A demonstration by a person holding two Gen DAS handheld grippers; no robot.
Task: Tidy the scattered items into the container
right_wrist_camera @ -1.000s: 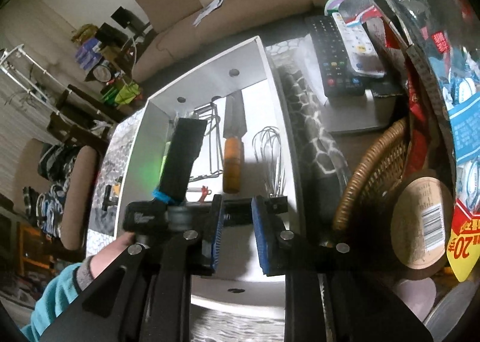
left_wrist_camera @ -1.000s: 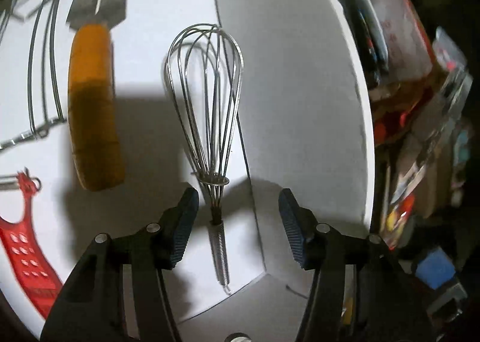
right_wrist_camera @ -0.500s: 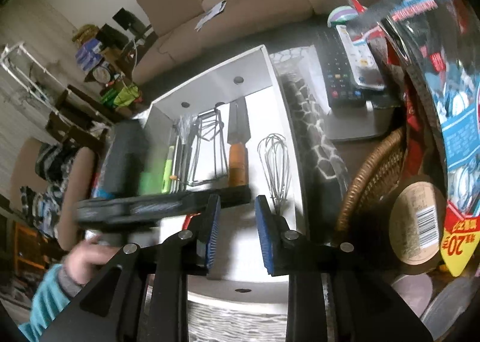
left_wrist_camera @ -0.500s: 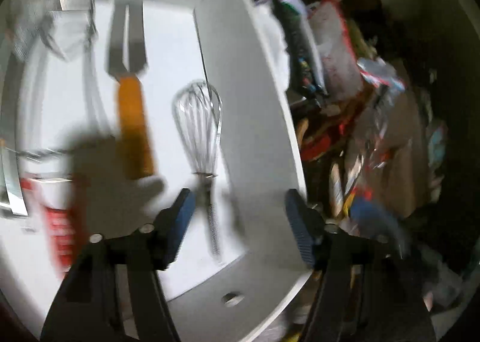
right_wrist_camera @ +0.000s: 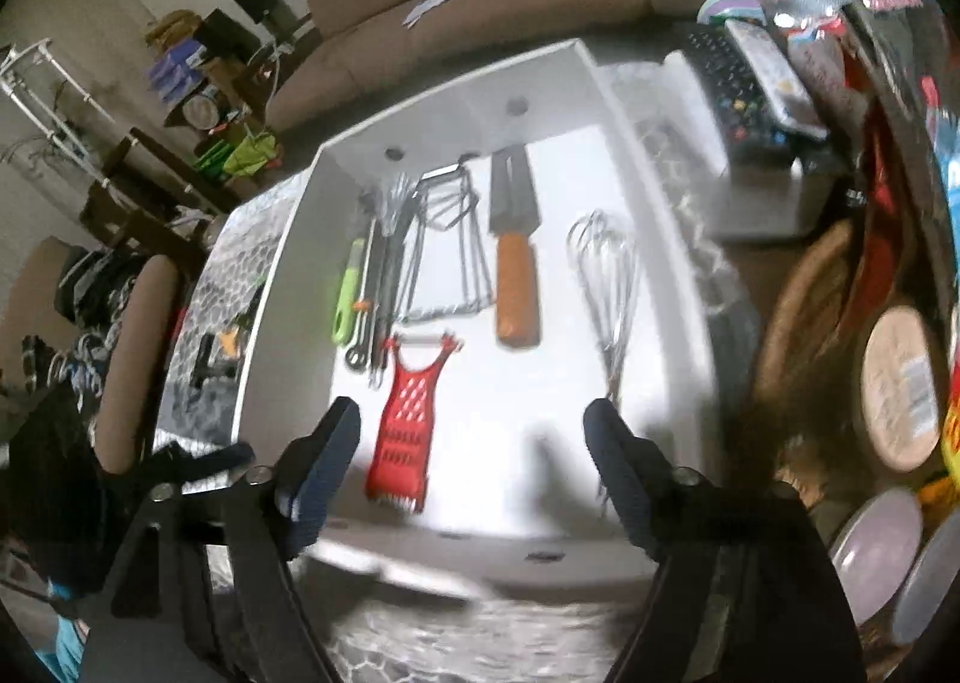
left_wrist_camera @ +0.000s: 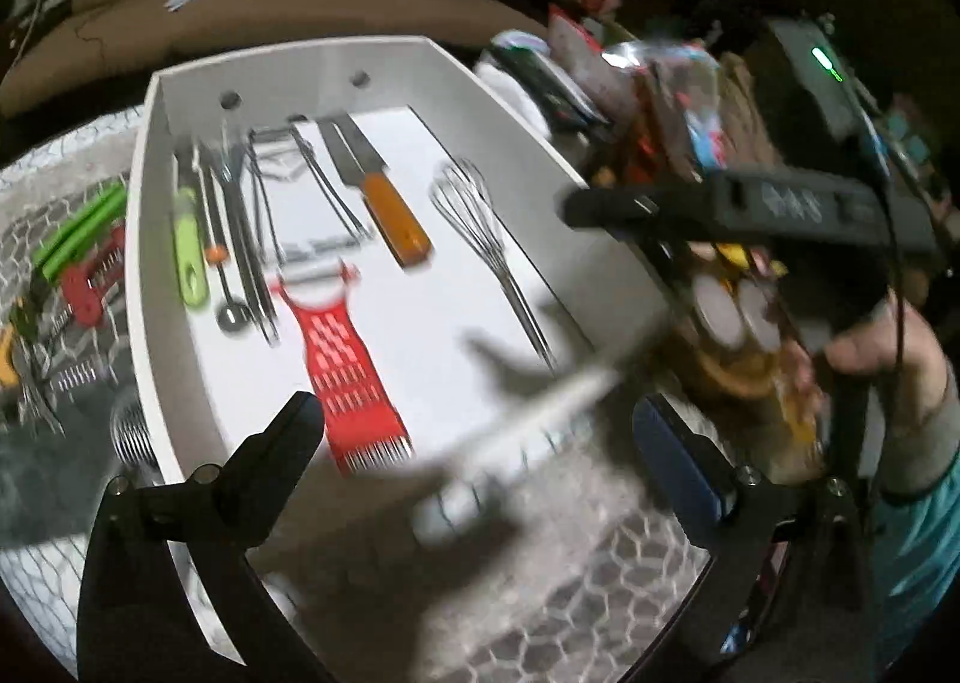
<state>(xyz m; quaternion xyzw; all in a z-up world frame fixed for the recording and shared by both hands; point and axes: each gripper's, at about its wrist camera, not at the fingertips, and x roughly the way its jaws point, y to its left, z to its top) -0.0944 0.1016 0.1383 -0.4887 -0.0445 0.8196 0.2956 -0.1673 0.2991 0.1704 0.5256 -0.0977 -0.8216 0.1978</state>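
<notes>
Both grippers, left gripper (left_wrist_camera: 474,437) and right gripper (right_wrist_camera: 474,449), gape wide and empty above my white container (right_wrist_camera: 288,287). Whisk (right_wrist_camera: 606,275) lies at two o'clock, red grater (right_wrist_camera: 411,425) at center.

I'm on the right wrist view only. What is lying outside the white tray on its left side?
Observer: The left wrist view shows a green tool and a red tool on the patterned mat, beside the left wall of the white tray.
Operator: Is the left gripper carrying anything?
Observer: No, the left gripper is open and empty.
Operator: Anything else out there?
Observer: A coiled metal item, blurred, lies by the tray's near left corner.
</notes>
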